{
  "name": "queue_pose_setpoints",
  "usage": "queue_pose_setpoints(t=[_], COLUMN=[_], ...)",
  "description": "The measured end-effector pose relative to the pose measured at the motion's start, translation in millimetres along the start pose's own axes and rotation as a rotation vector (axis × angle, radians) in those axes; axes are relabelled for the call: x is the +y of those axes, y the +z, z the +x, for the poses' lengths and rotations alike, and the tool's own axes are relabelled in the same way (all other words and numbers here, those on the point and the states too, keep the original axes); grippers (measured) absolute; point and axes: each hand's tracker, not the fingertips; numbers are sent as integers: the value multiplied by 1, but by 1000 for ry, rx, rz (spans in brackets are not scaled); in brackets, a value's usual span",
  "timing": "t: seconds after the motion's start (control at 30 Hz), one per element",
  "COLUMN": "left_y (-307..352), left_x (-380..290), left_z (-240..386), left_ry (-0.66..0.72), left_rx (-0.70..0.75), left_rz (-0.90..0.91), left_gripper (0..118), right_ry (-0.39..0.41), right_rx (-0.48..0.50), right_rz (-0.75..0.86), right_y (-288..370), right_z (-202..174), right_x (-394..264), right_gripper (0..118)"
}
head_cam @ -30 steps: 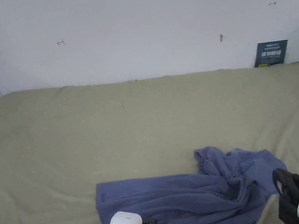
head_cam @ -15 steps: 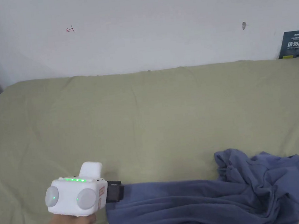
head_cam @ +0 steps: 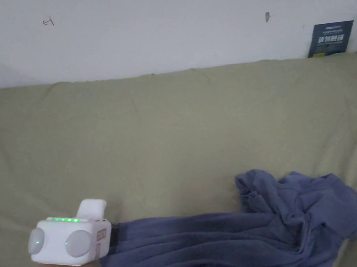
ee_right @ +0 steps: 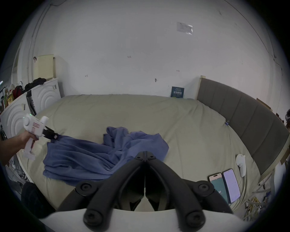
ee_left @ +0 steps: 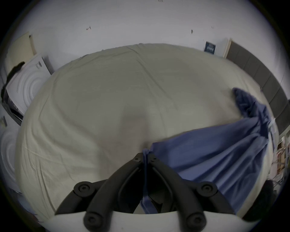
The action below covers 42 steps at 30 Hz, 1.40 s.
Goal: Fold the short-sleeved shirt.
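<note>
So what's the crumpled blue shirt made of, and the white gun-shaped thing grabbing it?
The crumpled blue shirt looks like soft, matte knit fabric, probably cotton: it droops in loose folds. The white gun-shaped left gripper looks like smooth hard plastic with a slight sheen, and its jaws look like matte black plastic, pinched on the shirt's edge.

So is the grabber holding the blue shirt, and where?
Yes. The left gripper is shut on an edge corner of the shirt. The right gripper is shut, holding nothing.
</note>
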Motion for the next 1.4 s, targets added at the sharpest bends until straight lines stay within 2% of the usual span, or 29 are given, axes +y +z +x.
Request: queue_pose_setpoints(t=[0.13,0.17,0.2,0.23,0.27,0.3,0.37,0.43,0.53,0.57,0.63,0.67,0.7,0.73,0.77,0.8,0.83,0.9,0.93,0.97,1.17,1.27,1.4], left_y=[36,48,57,66,74,78,88,94,100,98,94,90,86,82,78,49,40,28,48,52,139,188,280], left_x=[0,1,2,1,0,0,3,5,5,4,3,10,10,10,10,3,3,7,3,4,31,59,99], left_z=[-11,-11,-11,-10,-4,-3,1,5,18,19,20,21,22,22,21,-9,-19,-45,-9,-13,-4,-17,-26], left_ry=[40,47,51,55,52,46,17,16,47,48,43,44,42,44,34,34,37,55,64,74,109,108,159], left_rx=[-63,-71,-82,-89,-89,-95,-82,-82,-106,-101,-97,-95,-92,-87,-69,-61,-48,-52,-47,-43,-39,-30,-8], left_rz=[135,166,179,163,172,180,202,207,182,179,165,161,155,148,148,145,140,134,134,149,359,474,630], left_gripper=[0,0,0,0,0,0,0,0,0,0,0,0,0,0,0,0,0,0,0,0,0,0,0], right_ry=[-34,-48,-73,-117,-152,-173,-162,-141,-161,-167,-171,-157,-147,-93,-42,-38,-99,-212,-229,-258,-266,-188,-170], right_rx=[-14,-21,-18,10,6,7,-6,-83,-86,-81,-14,38,61,47,24,-6,-17,19,30,63,138,125,120], right_rz=[-117,-147,-172,-204,-278,-337,-305,-346,-353,-353,-379,-424,-461,-467,-460,-438,-385,-377,-356,-361,-152,-44,82], right_y=[-47,-64,-83,-104,-129,-154,-182,-221,-254,-227,-227,-226,-247,-245,-243,-237,-215,-199,-186,-194,-116,-60,-4], right_z=[42,53,64,77,87,98,109,120,127,103,88,78,76,67,60,57,55,67,71,88,105,91,90], right_x=[2,2,2,1,0,-3,-3,-16,-25,5,6,4,-9,-13,-17,-20,-11,-4,4,11,113,168,245], right_gripper=[2,5,13,40,94,118,118,118,118,118,116,99,60,6,3,3,3,3,3,3,3,3,3])
